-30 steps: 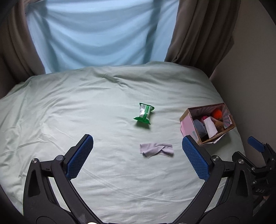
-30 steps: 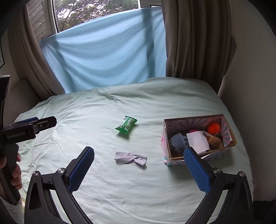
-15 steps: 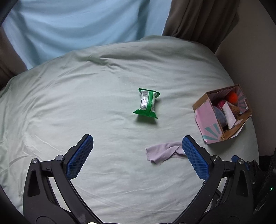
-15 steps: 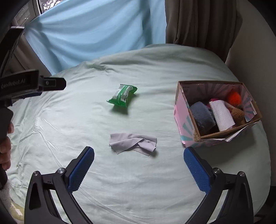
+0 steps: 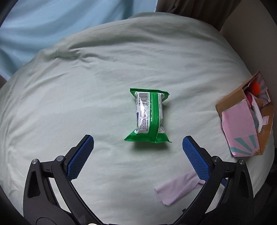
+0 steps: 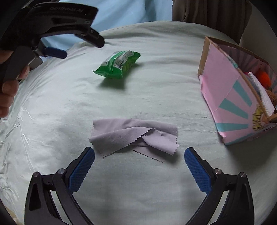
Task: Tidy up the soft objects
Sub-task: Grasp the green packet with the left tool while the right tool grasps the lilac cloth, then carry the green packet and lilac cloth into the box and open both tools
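Bed: a pale green sheet [image 5: 103, 69] fills most of both views, wrinkled, with a raised fold toward the upper left.
Window covering: a light blue cloth [image 5: 60, 20] hangs across the top, lit from behind.
Curtain: brown drapes [image 6: 207, 13] at upper right.
Wall: plain beige wall [image 5: 251, 26] at far right.

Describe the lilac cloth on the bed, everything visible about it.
The lilac cloth is a thin, matte piece of fabric with zigzag pinked edges, like a lens wipe. It lies crumpled flat on the pale green sheet, folded over itself so one flap crosses another. It sits near the camera side of the green packet and left of the pink box. Nothing grips it; the open right gripper hangs just short of it.
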The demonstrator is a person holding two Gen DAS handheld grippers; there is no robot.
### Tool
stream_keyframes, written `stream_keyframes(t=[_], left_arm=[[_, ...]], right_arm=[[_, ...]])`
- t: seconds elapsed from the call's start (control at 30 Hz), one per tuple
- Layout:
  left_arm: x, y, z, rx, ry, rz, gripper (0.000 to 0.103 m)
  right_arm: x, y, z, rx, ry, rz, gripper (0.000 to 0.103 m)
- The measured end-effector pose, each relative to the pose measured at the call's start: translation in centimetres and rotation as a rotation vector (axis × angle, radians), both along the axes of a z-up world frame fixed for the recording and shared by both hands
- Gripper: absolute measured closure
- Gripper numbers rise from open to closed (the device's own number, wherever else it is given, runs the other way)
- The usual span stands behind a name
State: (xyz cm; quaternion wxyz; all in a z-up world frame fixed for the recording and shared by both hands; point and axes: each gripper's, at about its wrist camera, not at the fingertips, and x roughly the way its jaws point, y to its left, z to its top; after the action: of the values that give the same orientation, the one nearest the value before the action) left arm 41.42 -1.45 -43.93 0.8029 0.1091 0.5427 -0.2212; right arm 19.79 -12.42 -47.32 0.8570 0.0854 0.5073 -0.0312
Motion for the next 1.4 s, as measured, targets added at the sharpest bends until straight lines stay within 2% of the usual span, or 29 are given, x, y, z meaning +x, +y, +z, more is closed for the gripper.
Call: stream_keyframes(t=[0.2, 0.27, 0.37, 0.43, 0.47, 0.5, 0.53, 0.57, 0.63, 0.77, 0.87, 1.07, 1.27, 1.4], left_arm=[[2.2, -2.2, -3.7, 0.013, 0.016, -0.031, 0.004], [2.8, -2.7, -4.7, 0.019, 0.026, -0.035, 0.008], [3.5, -3.4, -6.2, 0.034, 0.049, -0.036, 0.022], [3.8, -3.6, -7.0, 0.049, 0.066, -0.038, 0.038], [3.8, -3.7, -7.3, 0.059, 0.068, -0.040, 0.040], [3.8, -3.8, -7.4, 0.063, 0.059, -0.043, 0.042], [3.8, -3.9, -7.3, 0.065, 0.047, -0.050, 0.049], [3.8, -3.9, -7.2, 0.068, 0.037, -0.059, 0.052], [3.7, -4.1, -7.1, 0.066, 0.030, -0.071, 0.062], [3.6, -4.1, -6.8, 0.070, 0.026, -0.070, 0.065], [3.3, -3.8, -6.1, 0.064, 0.019, -0.061, 0.066], [2.0, -2.8, -2.8, 0.059, -0.010, -0.055, 0.066], [-0.4, -1.3, 2.4, 0.040, -0.061, -0.034, 0.066], [-2.3, -0.4, 6.7, 0.011, -0.094, -0.017, 0.066]], right_arm=[[2.0, 1.1, -2.8, -0.029, 0.011, 0.037, 0.000], [2.5, 1.0, -3.3, -0.046, 0.005, 0.032, 0.000], [3.1, 1.0, -3.2, -0.073, -0.011, 0.030, 0.005], [3.2, 0.9, -3.0, -0.083, -0.023, 0.030, 0.019], [3.3, 0.8, -2.9, -0.083, -0.023, 0.032, 0.022], [3.3, 0.6, -2.8, -0.078, -0.022, 0.035, 0.030], [3.3, 0.5, -2.6, -0.070, -0.025, 0.039, 0.040], [3.3, 0.3, -2.5, -0.067, -0.027, 0.040, 0.046], [3.4, -0.2, -2.2, -0.053, -0.024, 0.041, 0.070], [3.8, -1.2, -2.0, -0.021, -0.018, 0.036, 0.080], [3.7, -1.8, -1.9, -0.007, -0.017, 0.033, 0.085], [3.2, -2.7, 0.3, 0.014, -0.037, 0.019, 0.086], [1.3, -2.7, 4.6, 0.015, -0.093, 0.019, 0.086], [-0.2, -2.5, 8.9, 0.014, -0.135, 0.022, 0.086]])
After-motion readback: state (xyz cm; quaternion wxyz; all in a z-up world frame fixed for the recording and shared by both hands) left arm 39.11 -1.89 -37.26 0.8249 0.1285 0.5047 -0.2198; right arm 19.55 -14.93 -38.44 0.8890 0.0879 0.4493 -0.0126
